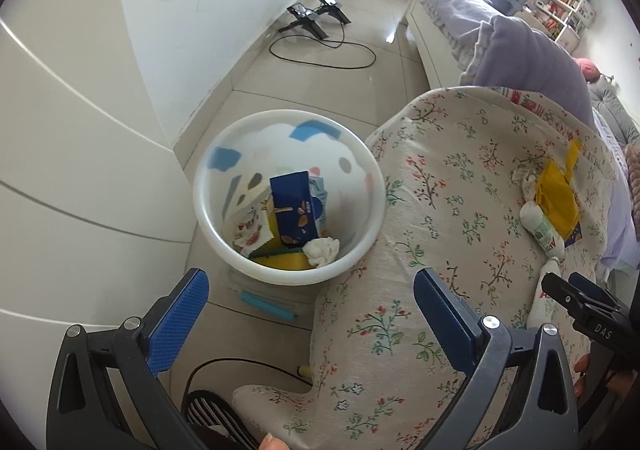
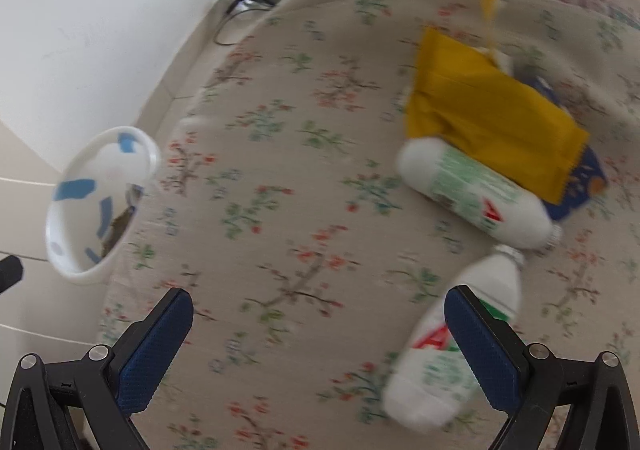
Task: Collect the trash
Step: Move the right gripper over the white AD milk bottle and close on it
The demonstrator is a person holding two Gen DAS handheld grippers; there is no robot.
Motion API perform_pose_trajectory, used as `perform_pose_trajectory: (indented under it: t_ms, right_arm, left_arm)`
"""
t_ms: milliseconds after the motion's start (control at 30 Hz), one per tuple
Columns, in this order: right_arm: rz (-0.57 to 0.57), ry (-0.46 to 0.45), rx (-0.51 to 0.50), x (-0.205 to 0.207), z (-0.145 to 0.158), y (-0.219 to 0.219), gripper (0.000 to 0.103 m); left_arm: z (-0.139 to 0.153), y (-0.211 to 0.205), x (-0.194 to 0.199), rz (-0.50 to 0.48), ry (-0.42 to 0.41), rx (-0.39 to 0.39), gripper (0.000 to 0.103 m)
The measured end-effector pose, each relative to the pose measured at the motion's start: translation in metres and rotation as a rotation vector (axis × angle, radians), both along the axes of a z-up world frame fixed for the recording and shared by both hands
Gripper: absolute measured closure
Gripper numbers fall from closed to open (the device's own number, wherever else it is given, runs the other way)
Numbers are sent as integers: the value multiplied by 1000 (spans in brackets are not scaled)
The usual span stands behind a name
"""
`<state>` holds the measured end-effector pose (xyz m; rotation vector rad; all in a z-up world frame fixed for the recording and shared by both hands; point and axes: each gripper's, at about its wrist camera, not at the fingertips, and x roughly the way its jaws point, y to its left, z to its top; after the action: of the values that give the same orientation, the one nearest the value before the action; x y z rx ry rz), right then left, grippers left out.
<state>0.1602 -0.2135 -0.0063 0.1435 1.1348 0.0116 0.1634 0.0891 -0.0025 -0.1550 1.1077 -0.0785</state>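
Note:
A white trash bin [image 1: 208, 206] stands on the floor beside the bed and holds a dark blue carton [image 1: 294, 206], wrappers and a crumpled tissue [image 1: 321, 251]. My left gripper [image 1: 312, 310] is open and empty above the bin's near rim. On the floral bedspread [image 2: 288, 186] lie two white bottles [image 2: 476, 192] [image 2: 452, 350], a yellow wrapper [image 2: 488, 110] and a blue packet [image 2: 588, 186]. My right gripper [image 2: 320, 334] is open and empty, its right finger beside the nearer bottle. The bin shows at the left in the right wrist view [image 2: 96, 274].
White wardrobe doors [image 1: 60, 154] rise left of the bin. A blue pen-like object [image 1: 266, 304] lies on the tiled floor by the bin. Black stands with cables [image 1: 316, 18] sit by the far wall. A purple blanket [image 1: 532, 58] and a shelf [image 1: 564, 6] lie beyond.

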Motion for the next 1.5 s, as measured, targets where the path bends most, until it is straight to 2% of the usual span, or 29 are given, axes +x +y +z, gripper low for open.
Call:
perform_pose_trajectory:
  t_ms: [267,733,1200,1400,1500]
  right_arm:
    - [-58,64,-44,-7,-20,-30,0]
    - [-81,177,-82,0,-66,-37,0]
    - [-121,137,-81,-8,-67,-36,0]
    - [-116,79,-93,-22,-67,-33,0]
    - [-87,92,-94,-26,-68,-32,0]
  left_arm:
    - [-3,-18,0,-35,12,7,0]
    - [-6,-28,0,-51,21,10,0]
    - [-9,-31,0,-54,30,15,0]
    - [-11,-34,1,-56,39,21,0]
    - [-11,-38,1,-60,39,16,0]
